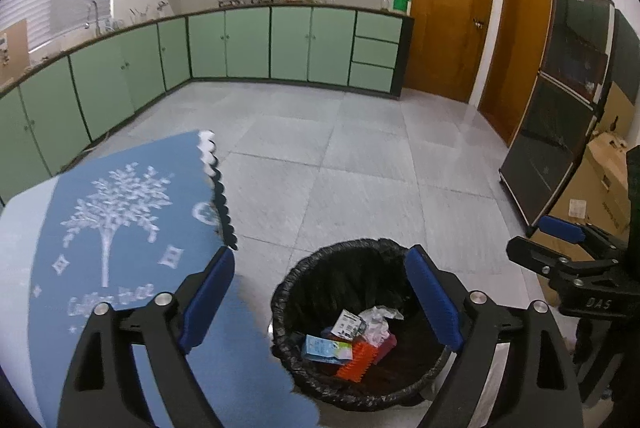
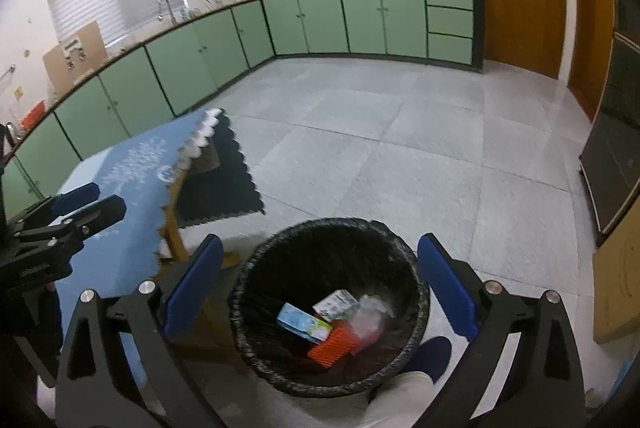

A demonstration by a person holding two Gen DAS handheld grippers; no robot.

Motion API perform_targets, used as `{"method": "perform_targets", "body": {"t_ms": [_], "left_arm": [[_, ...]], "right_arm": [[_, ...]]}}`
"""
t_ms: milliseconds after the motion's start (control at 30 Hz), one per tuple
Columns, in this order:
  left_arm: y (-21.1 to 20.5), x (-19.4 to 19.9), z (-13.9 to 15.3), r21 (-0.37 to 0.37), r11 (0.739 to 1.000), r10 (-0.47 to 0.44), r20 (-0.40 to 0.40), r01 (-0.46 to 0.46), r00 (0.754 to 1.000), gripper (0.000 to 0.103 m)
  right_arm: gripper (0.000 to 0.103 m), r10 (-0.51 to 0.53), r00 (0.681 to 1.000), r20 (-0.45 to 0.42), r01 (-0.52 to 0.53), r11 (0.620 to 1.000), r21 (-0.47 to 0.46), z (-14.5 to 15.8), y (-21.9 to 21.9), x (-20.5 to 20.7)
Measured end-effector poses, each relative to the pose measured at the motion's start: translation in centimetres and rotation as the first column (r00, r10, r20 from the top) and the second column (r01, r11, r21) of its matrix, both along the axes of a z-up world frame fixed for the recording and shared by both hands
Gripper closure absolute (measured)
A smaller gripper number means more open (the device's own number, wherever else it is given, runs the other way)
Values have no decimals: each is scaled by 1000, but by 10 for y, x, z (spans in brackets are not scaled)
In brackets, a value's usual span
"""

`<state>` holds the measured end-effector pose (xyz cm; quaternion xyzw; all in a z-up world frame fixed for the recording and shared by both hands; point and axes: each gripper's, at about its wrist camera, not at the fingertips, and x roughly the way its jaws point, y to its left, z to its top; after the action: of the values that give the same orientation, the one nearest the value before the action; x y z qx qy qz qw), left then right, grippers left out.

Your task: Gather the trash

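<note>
While both tools hang over the lined trash bin (image 1: 356, 328), left gripper (image 1: 326, 302) and right gripper (image 2: 320, 286) stand wide apart, nothing between the pads. Readable writing: "DAS" on the right gripper's body in the left view; tablecloth (image 1: 120, 228) lettering under its tree print is too blurred. Trash in bin: blue carton (image 2: 304, 322), orange comb-like piece (image 2: 330, 344), crumpled wrapper (image 1: 378, 320). Only the right view shows a shoe (image 2: 432, 354) beside the bin. Tiled floor (image 1: 380, 168) beyond lies open up to the green cabinets (image 1: 288, 44).

Grey tiled floor (image 1: 360, 164), black-lined trash bin (image 1: 320, 268) standing on it, blue-clothed table (image 1: 120, 228) beside
</note>
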<state>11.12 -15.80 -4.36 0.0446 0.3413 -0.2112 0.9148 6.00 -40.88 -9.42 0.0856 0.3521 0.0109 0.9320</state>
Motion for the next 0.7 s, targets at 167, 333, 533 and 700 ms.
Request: {"method": "perform_targets", "body": {"t_ms": [167, 333, 533, 700], "left_arm": [[17, -20, 26, -11, 1000, 13, 59, -12, 998, 10], [31, -38, 44, -36, 999, 26, 82, -23, 996, 6], [42, -57, 57, -46, 998, 44, 108, -39, 993, 6], [50, -65, 66, -57, 997, 59, 121, -52, 991, 6]], "right_arm": [[5, 49, 998, 49, -51, 998, 31, 32, 14, -14], [5, 85, 992, 89, -88, 996, 32, 57, 27, -27], [5, 116, 985, 124, -119, 993, 15, 77, 39, -40], [5, 136, 981, 141, -137, 991, -3, 87, 49, -46]]}}
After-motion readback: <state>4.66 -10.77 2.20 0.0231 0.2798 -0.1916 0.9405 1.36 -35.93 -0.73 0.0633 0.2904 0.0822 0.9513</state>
